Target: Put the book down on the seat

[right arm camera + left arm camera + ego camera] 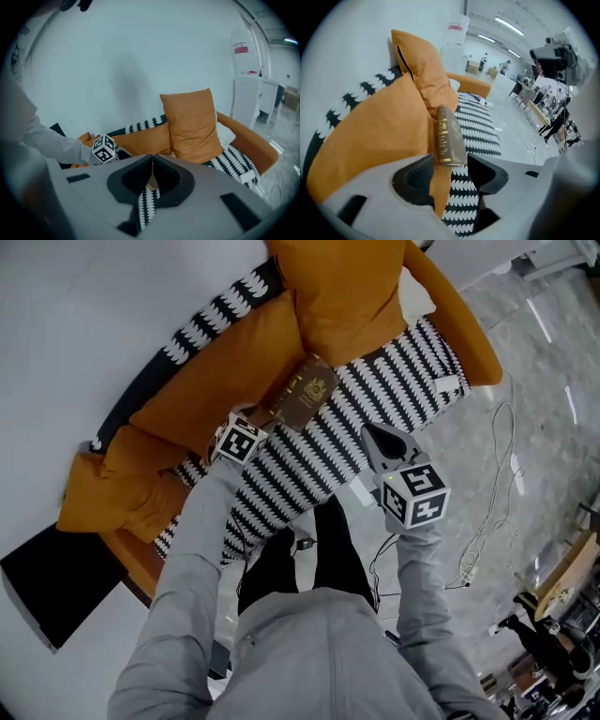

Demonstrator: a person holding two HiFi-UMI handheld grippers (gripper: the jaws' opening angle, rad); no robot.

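Book [307,395], brown with gilt tooling, sits on the black-and-white patterned seat [375,399] of the sofa. It seems to lean tilted against the orange back cushion [225,362], just below the orange throw pillow [347,292]. The left gripper [258,423] is released: its jaws stand well apart with the book just beyond their tips and clear of the pads. The right gripper [370,434] hangs over the seat's front edge, clenched tip to tip on nothing.
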